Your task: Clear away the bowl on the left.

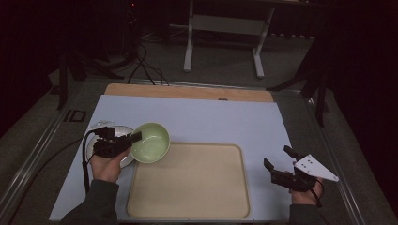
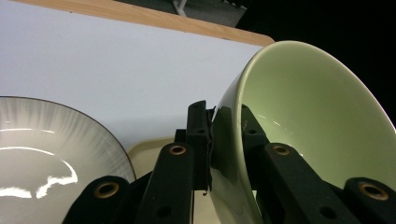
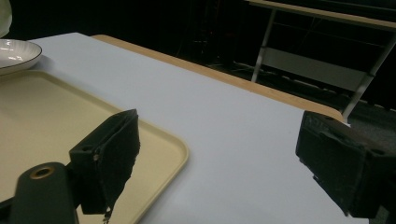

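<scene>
My left gripper (image 1: 134, 138) is shut on the rim of a pale green bowl (image 1: 150, 142), which hangs tilted over the tray's far left corner. In the left gripper view one jaw presses the outside of the green bowl (image 2: 317, 121) and the other the inside, with my left gripper (image 2: 225, 135) clamped on the wall. A white plate (image 1: 126, 160) with a dark rim lies on the mat under that hand; the white plate (image 2: 42, 158) fills the lower left of that view. My right gripper (image 1: 277, 157) stands open over the mat right of the tray, nothing between its jaws (image 3: 215, 158).
A beige tray (image 1: 187, 180) lies on the light blue mat (image 1: 202, 117) in front of me. A wooden board edge (image 1: 187, 91) runs along the far side. Beyond it stands a table frame (image 1: 225, 33) on the floor. A metal rail (image 1: 338, 164) borders the right side.
</scene>
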Tool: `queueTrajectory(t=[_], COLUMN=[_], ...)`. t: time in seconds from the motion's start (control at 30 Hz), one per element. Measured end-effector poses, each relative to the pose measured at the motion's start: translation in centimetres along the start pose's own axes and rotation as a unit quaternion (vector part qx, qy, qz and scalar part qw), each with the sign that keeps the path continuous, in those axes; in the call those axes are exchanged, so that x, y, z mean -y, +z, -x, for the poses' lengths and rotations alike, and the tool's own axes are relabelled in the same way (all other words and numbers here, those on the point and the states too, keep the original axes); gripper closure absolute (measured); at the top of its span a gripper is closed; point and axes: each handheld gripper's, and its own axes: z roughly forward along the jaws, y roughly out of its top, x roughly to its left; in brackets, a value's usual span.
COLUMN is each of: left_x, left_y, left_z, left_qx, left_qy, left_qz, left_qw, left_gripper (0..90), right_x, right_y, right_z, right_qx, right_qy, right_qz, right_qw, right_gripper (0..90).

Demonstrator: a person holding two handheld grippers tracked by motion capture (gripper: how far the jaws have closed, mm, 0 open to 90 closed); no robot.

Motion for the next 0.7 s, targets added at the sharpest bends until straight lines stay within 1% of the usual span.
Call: queueTrajectory(t=[0.23,0.6,0.63,0.7], left_x=[0.3,0.6,0.7,0.8], left_y=[0.7,1.4,1.7,2.0], left_z=[0.7,1.3,1.5,1.7], left_qx=[0.004,0.006,0.011,0.013], left_qy=[0.006,0.011,0.015,0.017], left_qz=[-0.005,-0.01,-0.014,-0.016], left_qw=[1.0,0.9999,0.9997,0.9996], left_gripper=[81.1,81.1,81.1,81.1], right_x=[0.0,0.0,0.0,0.0], right_y=[0.0,0.0,0.0,0.0], right_z=[0.0,0.0,0.0,0.0], right_qx=[0.0,0.0,0.0,0.0], right_qy=[-0.001,-0.001,-0.002,-0.002], right_qz=[0.001,0.001,0.001,0.001], right_qw=[1.0,1.0,1.0,1.0], right_gripper=[13.3,13.3,13.3,13.3])
